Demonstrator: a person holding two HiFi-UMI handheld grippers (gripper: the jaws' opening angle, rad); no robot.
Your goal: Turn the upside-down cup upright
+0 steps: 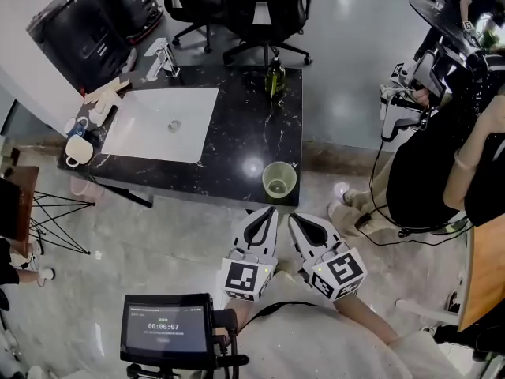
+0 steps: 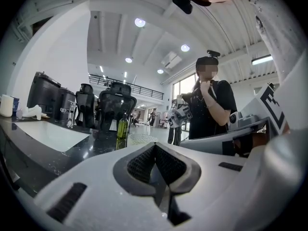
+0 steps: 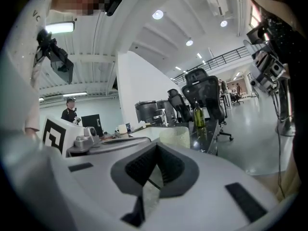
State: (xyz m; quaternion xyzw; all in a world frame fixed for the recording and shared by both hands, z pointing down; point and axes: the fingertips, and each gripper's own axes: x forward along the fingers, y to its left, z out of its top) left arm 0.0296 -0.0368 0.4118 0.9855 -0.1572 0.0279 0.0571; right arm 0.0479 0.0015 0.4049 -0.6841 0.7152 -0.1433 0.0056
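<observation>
A pale green see-through cup [image 1: 279, 179] stands mouth up on the near right corner of the black marble table [image 1: 237, 164]. Both grippers are held close to my body, short of the table's near edge and apart from the cup. My left gripper [image 1: 268, 212] points at the table with its jaws together and nothing between them. My right gripper [image 1: 297, 219] sits beside it, also shut and empty. Over the shut left gripper [image 2: 155, 148] in the left gripper view, the cup [image 2: 141, 139] shows ahead. In the right gripper view the cup [image 3: 175, 136] rises just past the right gripper [image 3: 156, 148].
A green bottle [image 1: 274, 77] stands at the table's far edge, right of a white mat [image 1: 162, 123]. A white mug [image 1: 77, 150] and dark machines [image 1: 79, 30] sit at the left. Office chairs [image 1: 260, 10] stand behind, a person [image 1: 442, 156] at the right, a small screen [image 1: 167, 328] below.
</observation>
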